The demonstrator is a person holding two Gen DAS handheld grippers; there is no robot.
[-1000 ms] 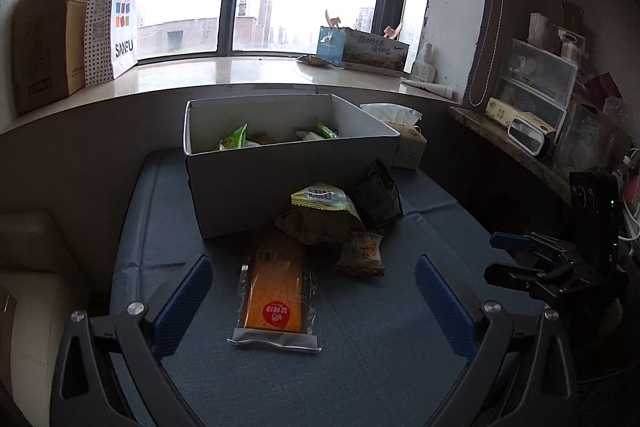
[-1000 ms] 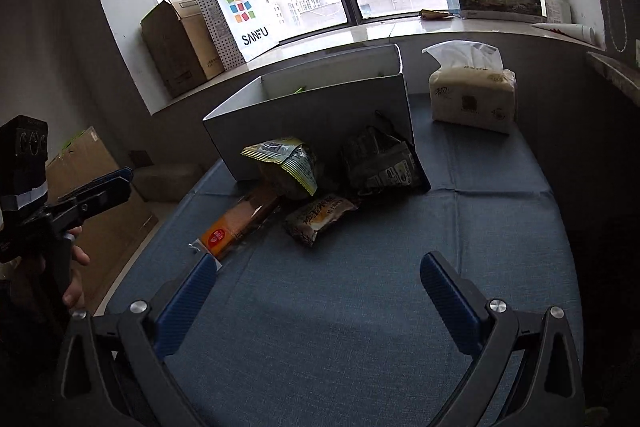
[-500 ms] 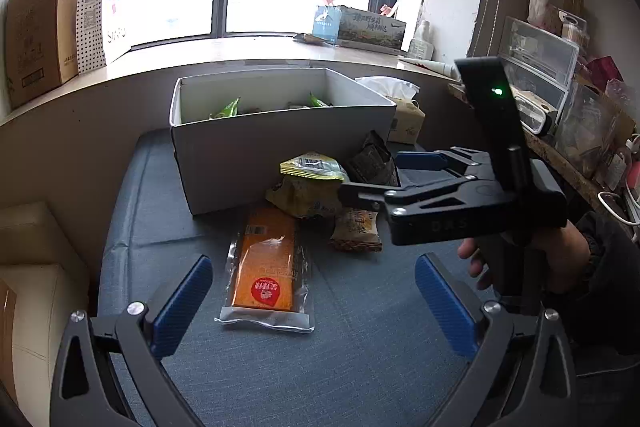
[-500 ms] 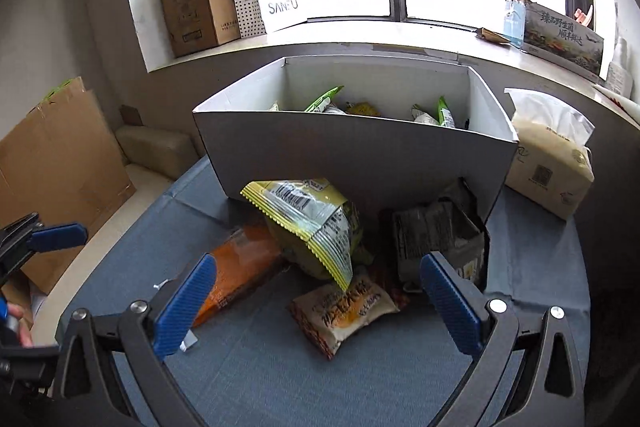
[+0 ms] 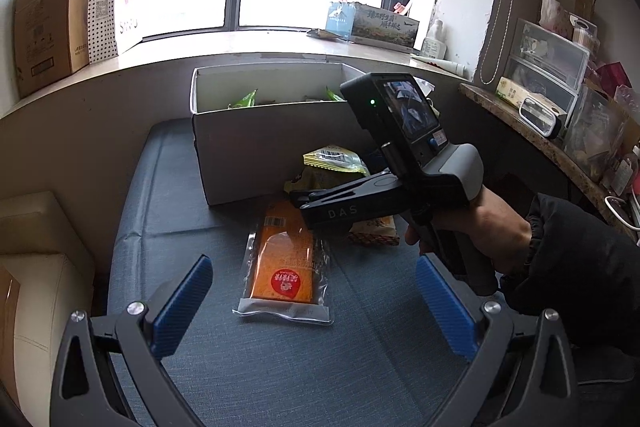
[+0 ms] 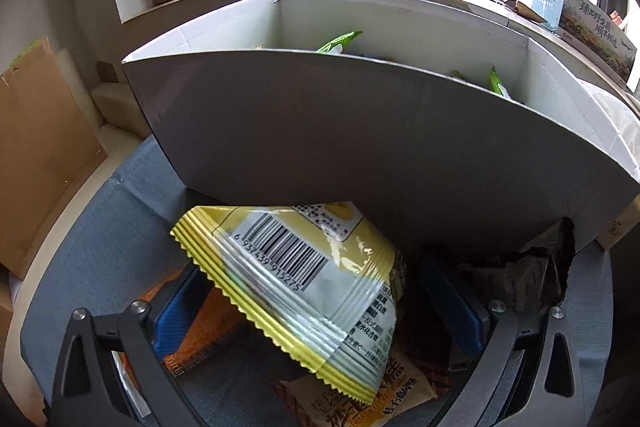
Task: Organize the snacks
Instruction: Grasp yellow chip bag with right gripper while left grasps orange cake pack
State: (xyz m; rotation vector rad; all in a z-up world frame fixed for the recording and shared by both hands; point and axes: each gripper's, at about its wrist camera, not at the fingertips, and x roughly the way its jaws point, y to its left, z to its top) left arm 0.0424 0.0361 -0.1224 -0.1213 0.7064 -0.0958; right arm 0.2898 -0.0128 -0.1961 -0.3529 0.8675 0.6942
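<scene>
While the right gripper (image 6: 316, 311) is held low over the pile of snacks, its blue pads (image 6: 178, 311) are seen spread wide on either side of the yellow snack bag (image 6: 304, 291), which lies between them; whether either pad touches the bag cannot be told, and nothing is clamped. The bag is propped against the front wall of the white box (image 6: 320, 131), barcode upward. Beneath it, an orange packet (image 5: 286, 259) and a tan snack pouch (image 6: 360, 403) are partly covered, and a dark crumpled packet (image 6: 532, 279) is seen to the right, at the box's corner. Green-edged packets (image 6: 340, 41) are already contained in the box. From the left wrist view, the right gripper (image 5: 320, 203) is seen gripped by a hand (image 5: 480, 223) in a dark sleeve, directly above the pile. The left gripper (image 5: 316, 303) is held back over the blue-grey cloth (image 5: 280, 367), its fingers fully apart and nothing between them, with the orange packet lying flat just ahead.
</scene>
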